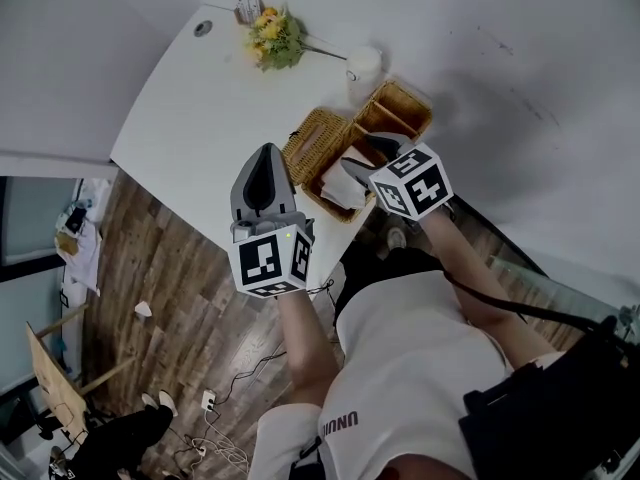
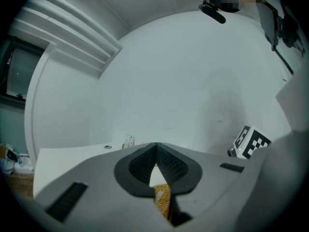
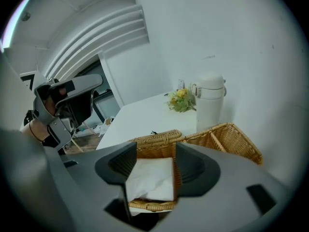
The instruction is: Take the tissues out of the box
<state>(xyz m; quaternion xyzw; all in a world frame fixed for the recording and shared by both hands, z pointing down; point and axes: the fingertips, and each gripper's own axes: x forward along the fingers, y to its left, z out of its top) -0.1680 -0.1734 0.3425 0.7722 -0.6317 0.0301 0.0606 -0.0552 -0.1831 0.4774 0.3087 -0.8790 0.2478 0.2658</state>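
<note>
White tissues (image 3: 150,179) show in right gripper view, not left's.

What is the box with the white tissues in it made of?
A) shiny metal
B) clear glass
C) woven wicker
C: the box around the tissues shows tan woven strands all over, like a basket.
</note>
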